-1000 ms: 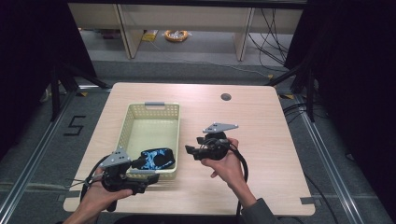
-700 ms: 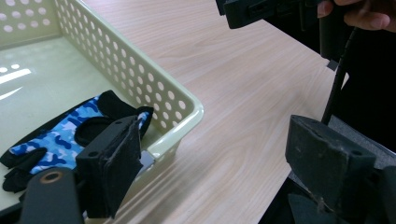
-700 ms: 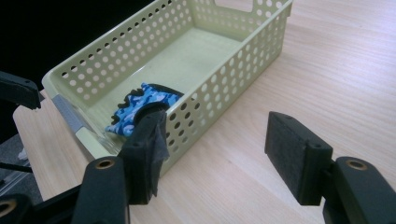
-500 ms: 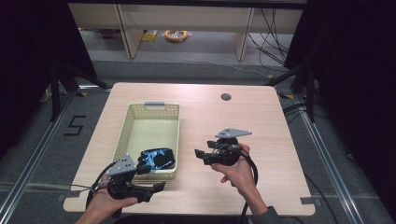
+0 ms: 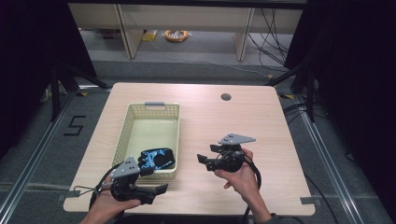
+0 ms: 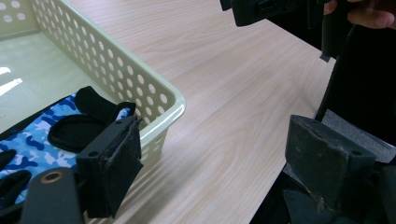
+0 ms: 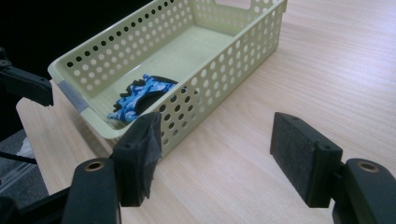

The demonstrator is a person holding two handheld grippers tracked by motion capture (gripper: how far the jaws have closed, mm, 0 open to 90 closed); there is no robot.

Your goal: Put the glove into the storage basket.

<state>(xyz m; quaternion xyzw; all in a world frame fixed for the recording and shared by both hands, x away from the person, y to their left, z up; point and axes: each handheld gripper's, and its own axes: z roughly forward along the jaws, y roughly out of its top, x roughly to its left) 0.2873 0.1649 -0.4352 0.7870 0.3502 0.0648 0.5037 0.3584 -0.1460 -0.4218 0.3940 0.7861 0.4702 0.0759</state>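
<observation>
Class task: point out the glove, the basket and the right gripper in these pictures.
glove (image 5: 157, 158), high view, on its blue patterned back.
basket (image 5: 154, 105), high view, on its far rim.
right gripper (image 5: 205, 159), high view, midway between its open jaws.

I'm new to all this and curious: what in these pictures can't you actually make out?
- Glove in the basket: the near wall hides its lower part in the high view; the left tongs' own jaw covers part in the left gripper view.
- Yellow coil on the floor, high view: too small to identify.
- Dark round spot on the table: too small to tell.
</observation>
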